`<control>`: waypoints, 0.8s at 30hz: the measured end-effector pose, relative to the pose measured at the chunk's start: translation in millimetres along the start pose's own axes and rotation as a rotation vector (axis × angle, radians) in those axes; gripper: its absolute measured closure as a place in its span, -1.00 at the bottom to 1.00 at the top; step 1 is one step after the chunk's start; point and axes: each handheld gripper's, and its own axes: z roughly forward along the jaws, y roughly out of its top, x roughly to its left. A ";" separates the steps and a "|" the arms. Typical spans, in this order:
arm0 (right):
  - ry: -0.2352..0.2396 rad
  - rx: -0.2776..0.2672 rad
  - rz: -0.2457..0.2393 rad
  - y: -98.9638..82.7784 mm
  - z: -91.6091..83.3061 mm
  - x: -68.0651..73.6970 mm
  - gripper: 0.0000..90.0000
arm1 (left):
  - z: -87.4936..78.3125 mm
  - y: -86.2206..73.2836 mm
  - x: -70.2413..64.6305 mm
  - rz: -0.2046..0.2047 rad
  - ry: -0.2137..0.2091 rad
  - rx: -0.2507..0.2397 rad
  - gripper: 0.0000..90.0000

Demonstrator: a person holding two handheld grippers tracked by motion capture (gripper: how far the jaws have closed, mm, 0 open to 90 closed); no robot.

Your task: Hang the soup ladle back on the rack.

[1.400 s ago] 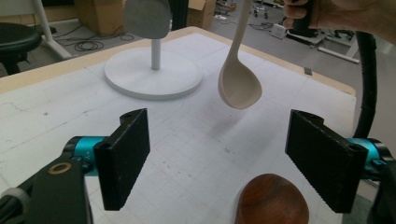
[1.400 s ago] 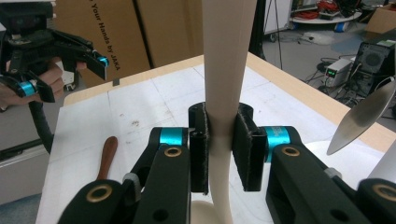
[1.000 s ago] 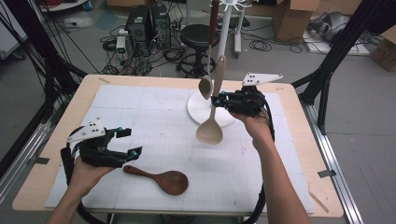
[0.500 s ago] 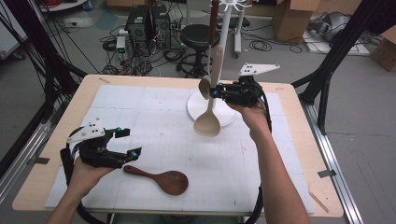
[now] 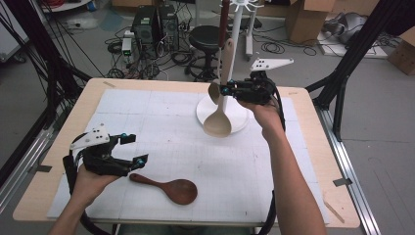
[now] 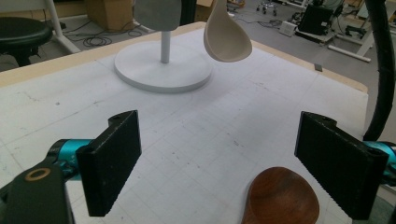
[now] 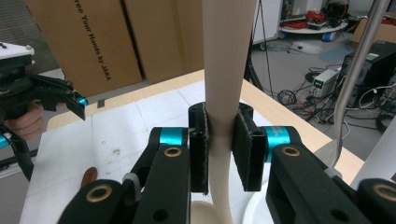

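Right tongs (image 7: 219, 149) clamped on the handle of a pale wooden spoon (image 7: 228, 70); both pads press its flat sides. The handle stands upright and runs out past the top edge; the bowl sits below the jaws, mostly hidden. Left tongs (image 7: 56, 95) at far left, jaws apart, above the white-covered surface (image 7: 130, 135). A dark brown spoon (image 7: 89, 176) lies on it. Metal pole (image 7: 357, 70) at right. Cardboard boxes (image 7: 93, 42) behind.

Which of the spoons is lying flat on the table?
The dark brown wooden spoon near the left hand-held gripper; the pale spoon is held upright in the right hand-held gripper.
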 end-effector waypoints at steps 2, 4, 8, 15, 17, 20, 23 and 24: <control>-0.005 0.003 0.000 1.8 0.5 -1.2 0.74 | 0.0 0.0 0.1 0.002 -0.001 0.002 -0.66; -0.004 0.004 0.001 2.9 0.9 -2.3 0.74 | 0.6 -0.3 -0.1 0.004 0.000 0.006 -0.66; -0.007 0.019 0.002 7.4 1.1 -5.3 0.74 | 1.1 -0.4 -0.1 0.006 -0.002 0.009 -0.66; -0.027 0.007 0.004 18.7 -0.2 -13.6 0.74 | -0.6 -0.4 1.5 0.001 0.005 0.002 -0.67; -0.029 0.012 0.005 21.4 -0.1 -15.8 0.74 | -0.3 -0.5 1.7 0.001 0.003 0.003 -0.67; -0.034 0.012 0.002 27.0 0.2 -18.7 0.74 | 0.3 -0.5 1.6 0.002 0.002 0.003 -0.67; -0.040 0.015 0.007 31.7 1.1 -22.4 0.74 | -0.1 -0.4 2.0 0.001 0.001 0.001 -0.67; -0.042 0.018 0.005 33.2 1.2 -23.4 0.74 | -0.4 -0.4 2.1 -0.001 0.003 -0.001 -0.67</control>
